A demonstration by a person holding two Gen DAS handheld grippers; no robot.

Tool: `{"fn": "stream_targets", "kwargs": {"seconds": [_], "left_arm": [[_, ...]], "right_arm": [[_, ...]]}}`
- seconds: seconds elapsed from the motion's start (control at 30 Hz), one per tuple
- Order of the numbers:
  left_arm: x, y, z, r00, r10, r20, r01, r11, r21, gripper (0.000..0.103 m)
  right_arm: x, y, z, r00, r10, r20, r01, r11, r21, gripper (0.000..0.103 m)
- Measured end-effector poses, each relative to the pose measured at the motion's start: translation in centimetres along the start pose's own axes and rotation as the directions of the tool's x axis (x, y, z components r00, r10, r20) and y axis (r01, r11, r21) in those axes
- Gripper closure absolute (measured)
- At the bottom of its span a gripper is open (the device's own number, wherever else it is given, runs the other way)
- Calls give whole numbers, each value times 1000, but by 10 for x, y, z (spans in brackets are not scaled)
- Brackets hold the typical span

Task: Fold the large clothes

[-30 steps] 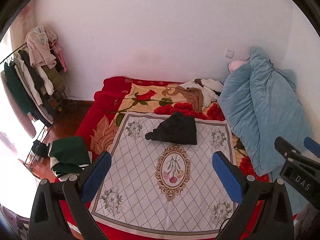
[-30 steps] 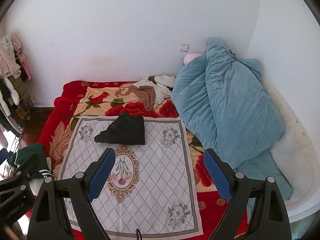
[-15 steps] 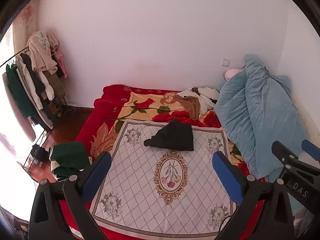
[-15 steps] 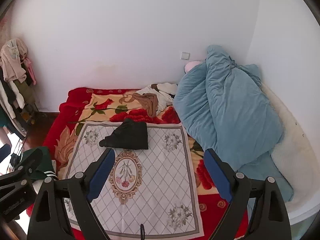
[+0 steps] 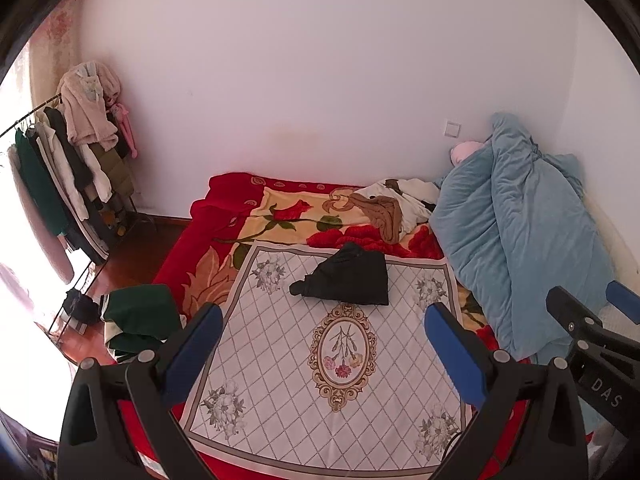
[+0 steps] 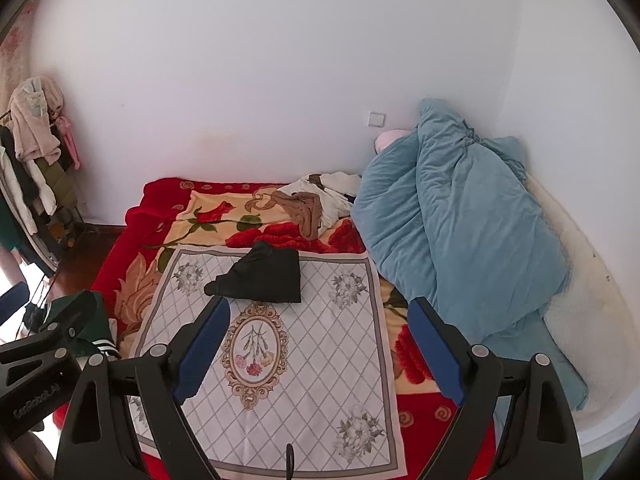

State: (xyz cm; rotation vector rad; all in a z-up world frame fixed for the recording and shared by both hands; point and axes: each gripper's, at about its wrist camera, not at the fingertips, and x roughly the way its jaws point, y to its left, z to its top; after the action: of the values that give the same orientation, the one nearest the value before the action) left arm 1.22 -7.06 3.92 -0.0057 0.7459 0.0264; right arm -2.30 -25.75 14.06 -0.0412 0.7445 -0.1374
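Observation:
A folded black garment [image 5: 346,275] lies on the white patterned mat [image 5: 280,360] on the bed; it also shows in the right wrist view [image 6: 262,277]. A heap of brown and white clothes [image 5: 394,206] lies at the bed's far side, also in the right wrist view [image 6: 316,202]. My left gripper [image 5: 320,344] is open and empty, held well back above the mat's near end. My right gripper [image 6: 320,344] is open and empty, likewise far from the garment. Each gripper shows at the edge of the other's view.
A blue duvet [image 5: 516,236] is piled along the right wall. A folded green garment [image 5: 138,314] lies off the bed's left edge. A clothes rack [image 5: 68,168] with hanging clothes stands at the left. The bed has a red floral blanket [image 5: 288,216].
Both grippers have drawn back and tilted up, so the bed sits lower and smaller in both views. Both stay open and empty.

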Motion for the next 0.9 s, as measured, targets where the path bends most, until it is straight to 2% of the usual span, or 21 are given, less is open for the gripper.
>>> {"fn": "stream_targets", "kwargs": {"seconds": [0.9], "left_arm": [[-2,1,4,1000,29,8,-29,1000,5,0]], "right_arm": [[2,-5,2,1000,17,-2,-17,1000,15,11]]}}
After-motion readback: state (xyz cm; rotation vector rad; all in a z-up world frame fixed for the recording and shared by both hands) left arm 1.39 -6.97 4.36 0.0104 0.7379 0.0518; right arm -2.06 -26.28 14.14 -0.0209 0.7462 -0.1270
